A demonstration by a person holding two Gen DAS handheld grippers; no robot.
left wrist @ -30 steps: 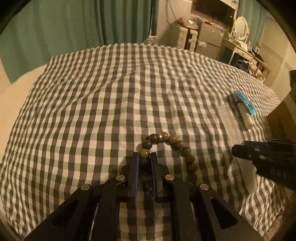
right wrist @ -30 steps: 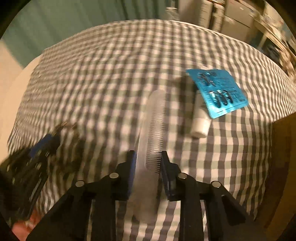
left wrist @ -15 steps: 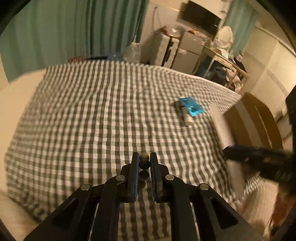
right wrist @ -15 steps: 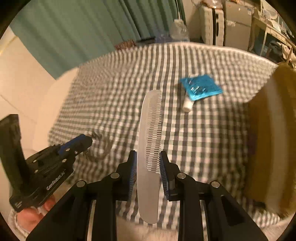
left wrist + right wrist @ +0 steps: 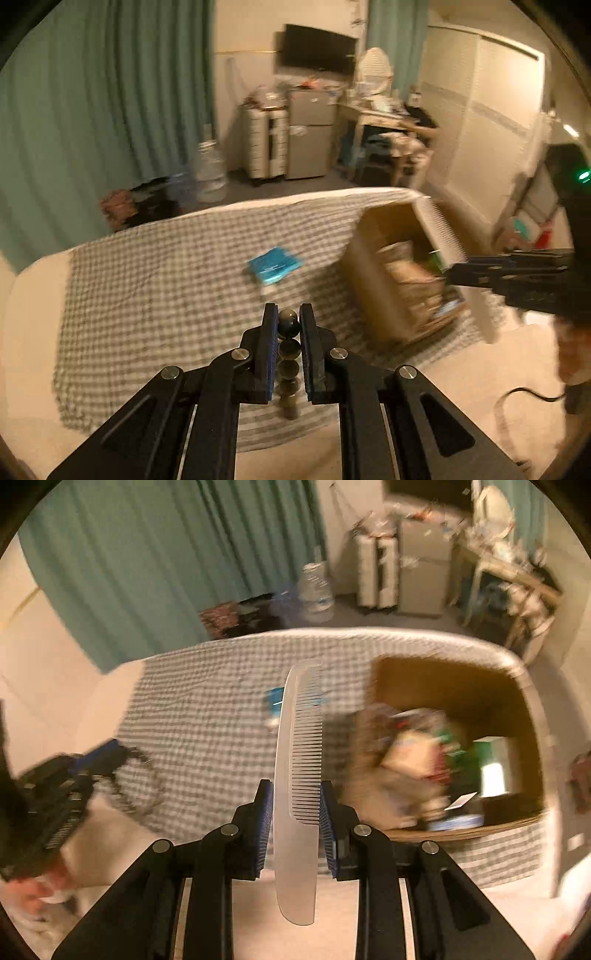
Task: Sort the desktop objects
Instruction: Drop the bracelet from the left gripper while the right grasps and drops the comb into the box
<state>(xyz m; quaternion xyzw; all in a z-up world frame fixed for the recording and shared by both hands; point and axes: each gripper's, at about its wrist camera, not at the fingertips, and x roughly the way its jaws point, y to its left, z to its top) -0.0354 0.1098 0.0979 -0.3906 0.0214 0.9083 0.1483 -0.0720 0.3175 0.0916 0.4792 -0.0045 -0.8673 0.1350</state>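
My left gripper (image 5: 288, 314) is shut on a string of dark olive beads (image 5: 289, 354), held high above the checked bed; the beads hang down between the fingers. My right gripper (image 5: 296, 790) is shut on a clear white comb (image 5: 299, 760), which points forward. The right gripper also shows in the left wrist view (image 5: 480, 275), level with an open cardboard box (image 5: 399, 266) full of mixed items. The box also shows in the right wrist view (image 5: 458, 738). A blue packet (image 5: 274, 265) and a small white tube (image 5: 266, 291) lie on the cloth.
The green-and-white checked cloth (image 5: 166, 280) covers the bed. Teal curtains (image 5: 92, 110), a water jug (image 5: 208, 177), drawers and a small fridge (image 5: 306, 136) stand beyond the bed. The left gripper shows blurred in the right wrist view (image 5: 62, 790).
Both grippers have risen well above the bed, lifting the beads and the comb. The views have tilted up and swung right, bringing the cardboard box into sight.
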